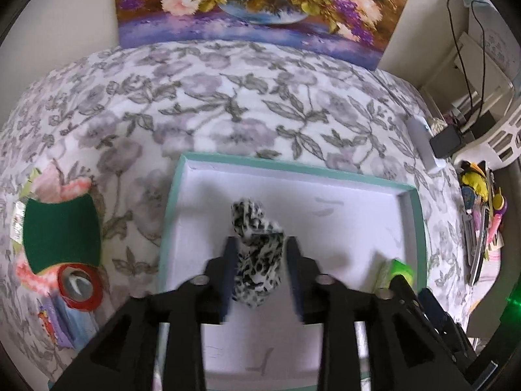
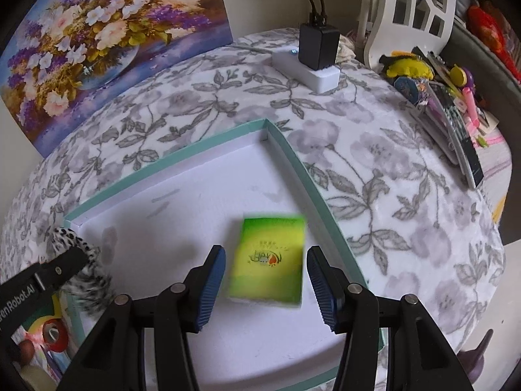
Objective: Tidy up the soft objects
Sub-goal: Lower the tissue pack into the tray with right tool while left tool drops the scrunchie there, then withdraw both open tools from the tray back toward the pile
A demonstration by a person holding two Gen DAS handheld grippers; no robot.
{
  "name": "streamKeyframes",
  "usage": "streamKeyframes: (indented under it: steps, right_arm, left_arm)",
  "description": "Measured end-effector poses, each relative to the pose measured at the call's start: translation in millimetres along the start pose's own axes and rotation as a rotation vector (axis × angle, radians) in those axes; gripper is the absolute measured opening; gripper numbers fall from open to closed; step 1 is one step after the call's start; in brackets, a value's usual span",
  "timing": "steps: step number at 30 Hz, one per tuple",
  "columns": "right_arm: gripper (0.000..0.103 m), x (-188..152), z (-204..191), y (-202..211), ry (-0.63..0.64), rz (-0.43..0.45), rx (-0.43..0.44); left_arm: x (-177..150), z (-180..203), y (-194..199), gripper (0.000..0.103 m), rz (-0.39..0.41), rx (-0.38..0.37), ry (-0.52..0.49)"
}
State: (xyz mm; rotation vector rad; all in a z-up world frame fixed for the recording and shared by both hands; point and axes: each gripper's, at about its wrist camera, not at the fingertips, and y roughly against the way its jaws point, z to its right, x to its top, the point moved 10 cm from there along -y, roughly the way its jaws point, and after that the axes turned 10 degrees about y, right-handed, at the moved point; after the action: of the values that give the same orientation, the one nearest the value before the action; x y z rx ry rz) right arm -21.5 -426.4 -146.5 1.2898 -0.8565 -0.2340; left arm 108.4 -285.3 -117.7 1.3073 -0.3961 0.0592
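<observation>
While the leopard-print cloth [image 1: 257, 254] sits bunched up inside the tray [image 1: 293, 167], the left gripper [image 1: 260, 277] hangs right over it, fingers [image 1: 229, 273] spread either side and no pad visibly pressing the fabric. It looks let go, slumped on the white floor of the tray. That one's light, floppy stuff by my reckoning; take it at the thick middle of the bunch, because a loose edge would just trail and slide out.

Over on the right side of the tray, close to the teal wall, lies the green pack [image 2: 270, 260]. It's flat, probably tissues, soft but with some body. The right gripper [image 2: 265, 286] straddles its near end, fingers [image 2: 211, 286] apart with gaps on both sides, so nothing pinched there. Its glossy wrapper could be slippery; across the short sides is the grip I'd pick.

Beyond the tray, on the floral bed [image 1: 228, 104], a green sponge [image 1: 62, 231] waits at the left with a red tape roll [image 1: 79, 286] just beside it. A flower painting [image 1: 260, 3] leans at the back.
</observation>
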Motion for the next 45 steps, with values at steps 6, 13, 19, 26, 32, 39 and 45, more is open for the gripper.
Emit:
streamKeyframes:
  steps: [6, 13, 19, 26, 32, 39, 45]
  right_arm:
    - [0.084, 8, -6, 12, 0.046, 0.046, -0.016]
    - [0.103, 10, -8, 15, 0.065, 0.069, -0.043]
    - [0.103, 9, -9, 14, 0.08, 0.059, -0.059]
    - [0.103, 5, -22, 16, 0.108, 0.057, -0.082]
    - [0.103, 5, -48, 21, 0.161, 0.081, -0.101]
    - [0.103, 0, -69, 25, 0.169, 0.08, -0.073]
    - [0.103, 3, -78, 32, 0.18, 0.1, -0.063]
  left_arm:
    - [13, -8, 14, 0.081, 0.056, -0.006, 0.02]
    - [25, -26, 15, 0.093, 0.116, 0.034, 0.047]
    - [28, -40, 15, 0.093, 0.115, 0.05, 0.081]
    - [28, -57, 15, 0.093, 0.094, 0.066, 0.11]
    - [32, -80, 15, 0.093, 0.086, 0.086, 0.152]
    - [37, -112, 17, 0.093, 0.088, 0.125, 0.231]
    - [41, -118, 24, 0.093, 0.107, 0.135, 0.246]
